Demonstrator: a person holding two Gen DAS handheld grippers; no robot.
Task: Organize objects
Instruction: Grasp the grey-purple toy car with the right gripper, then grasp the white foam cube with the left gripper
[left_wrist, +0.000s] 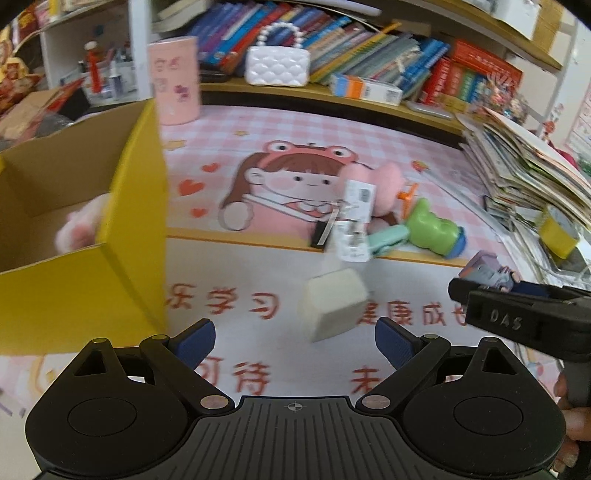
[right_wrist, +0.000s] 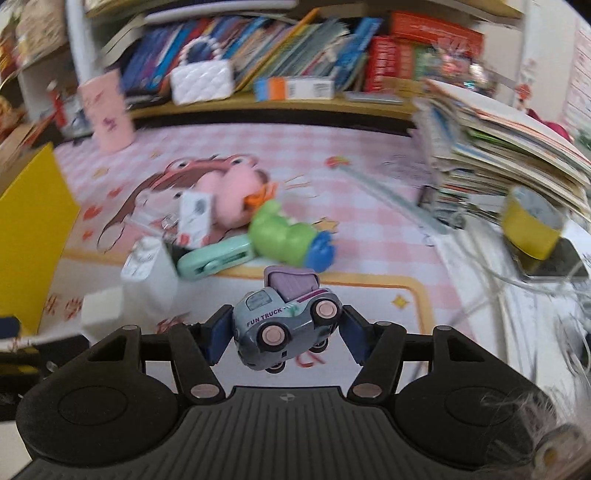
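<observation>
My right gripper is clenched on the toy truck, a grey-and-purple one marked FUN TRUCK, tilted nose-down between the blue pads and lifted clear of the mat. My left gripper is released, jaws spread wide, nothing between them, hovering low over the near part of the mat with a white block just beyond its tips. From the left wrist view the right gripper shows at the right edge with the truck poking out of it. The yellow box stands open at left, something pink and fluffy already inside, so I read this as the carry step: truck picked, not yet dropped. Next move as I judge it: swing the right hand left across the mat, get over the box rim, then let go; watch the near wall of the box and the left gripper in the path. Still to sort, in a heap mid-mat: pink plush, green toy, mint clip-like thing, a white tagged packet. Far side is a bookshelf with a white purse and a pink canister; paper stack at right. Right view is motion-blurred.
</observation>
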